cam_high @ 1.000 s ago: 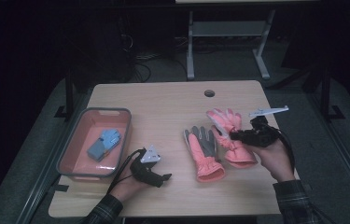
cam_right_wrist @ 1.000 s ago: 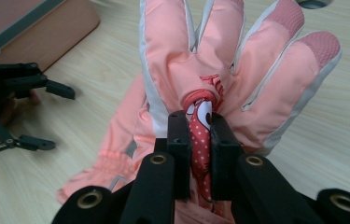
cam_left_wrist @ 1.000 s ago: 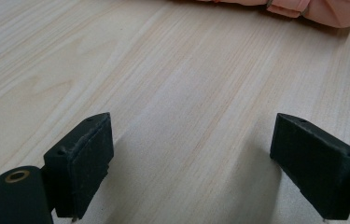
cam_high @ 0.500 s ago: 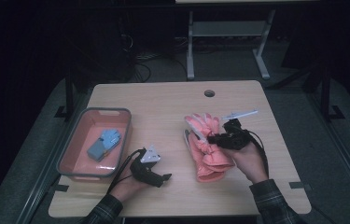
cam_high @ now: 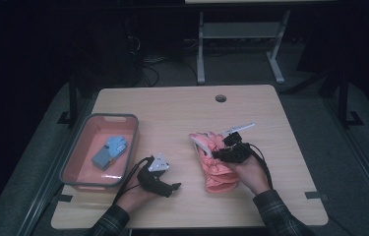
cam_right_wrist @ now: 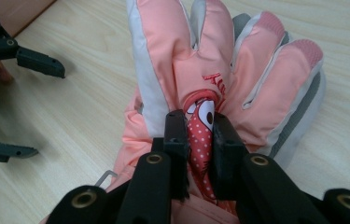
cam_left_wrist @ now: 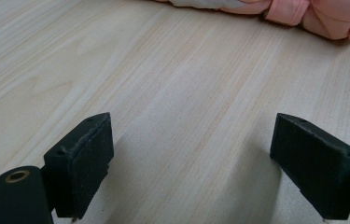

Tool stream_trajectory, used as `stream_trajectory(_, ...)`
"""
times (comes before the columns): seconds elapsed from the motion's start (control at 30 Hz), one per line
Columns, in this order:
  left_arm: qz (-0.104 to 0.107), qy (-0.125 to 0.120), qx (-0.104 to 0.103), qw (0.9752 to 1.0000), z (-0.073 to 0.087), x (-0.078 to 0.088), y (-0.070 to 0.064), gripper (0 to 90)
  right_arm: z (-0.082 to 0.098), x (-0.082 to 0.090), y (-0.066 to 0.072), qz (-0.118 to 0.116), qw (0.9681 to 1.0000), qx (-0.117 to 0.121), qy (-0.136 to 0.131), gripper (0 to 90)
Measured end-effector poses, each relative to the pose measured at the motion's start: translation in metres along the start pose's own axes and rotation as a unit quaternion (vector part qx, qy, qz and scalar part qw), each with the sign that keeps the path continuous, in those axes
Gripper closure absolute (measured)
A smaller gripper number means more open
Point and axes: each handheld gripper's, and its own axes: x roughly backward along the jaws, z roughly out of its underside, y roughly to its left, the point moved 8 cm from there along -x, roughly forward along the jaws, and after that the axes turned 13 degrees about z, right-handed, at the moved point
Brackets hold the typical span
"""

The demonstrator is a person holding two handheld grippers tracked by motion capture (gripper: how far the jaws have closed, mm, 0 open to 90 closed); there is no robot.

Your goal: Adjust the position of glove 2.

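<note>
Two pink ski gloves (cam_high: 216, 172) lie stacked right of the table's middle. The upper glove (cam_right_wrist: 256, 84) lies fingers away from me in the right gripper view, pink with white and grey trim. My right gripper (cam_high: 220, 154) is shut on a fold of the upper glove's back, beside a red dotted patch (cam_right_wrist: 199, 122). Its jaws have just been easing open slightly, with the fabric still pinched. My left gripper (cam_high: 172, 188) rests low on the table to the left, open with bare wood between its fingers (cam_left_wrist: 84, 163). The gloves' edge (cam_left_wrist: 331, 16) lies ahead of it.
A pink tray (cam_high: 71, 162) with a grey rim stands at the table's left and holds a folded blue glove (cam_high: 109, 151). A cable hole (cam_high: 220, 98) sits near the far edge. Bare wood lies between the tray and the gloves.
My right gripper has moved left and down with the right-hand glove, bringing it over onto the other glove. The two now lie stacked. The left gripper has stayed put.
</note>
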Motion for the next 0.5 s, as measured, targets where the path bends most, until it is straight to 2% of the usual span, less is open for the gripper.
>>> stream_trajectory(0.07,-0.002,0.005,-0.001,1.0,-0.001,0.0,0.001,12.9,-0.001,0.001,0.0,-0.004,1.0,-0.001,0.0,76.0)
stream_trajectory(0.13,-0.01,0.021,0.012,0.9996,-0.003,0.002,0.001,15.5,-0.002,0.005,-0.001,-0.015,0.9998,-0.011,-0.005,71.7)
stream_trajectory(0.17,-0.014,0.022,0.013,0.9996,-0.005,0.003,0.002,17.1,-0.003,0.007,-0.002,-0.02,0.9997,-0.013,-0.005,69.8)
stream_trajectory(0.33,0.001,-0.004,0.022,0.9998,-0.025,0.005,-0.002,24.4,-0.008,0.013,-0.005,-0.026,0.9994,-0.013,-0.018,56.9)
stream_trajectory(0.5,0.014,-0.012,0.014,0.9997,-0.044,0.002,-0.002,42.5,-0.012,0.019,-0.007,-0.023,0.9992,-0.004,-0.032,48.2)
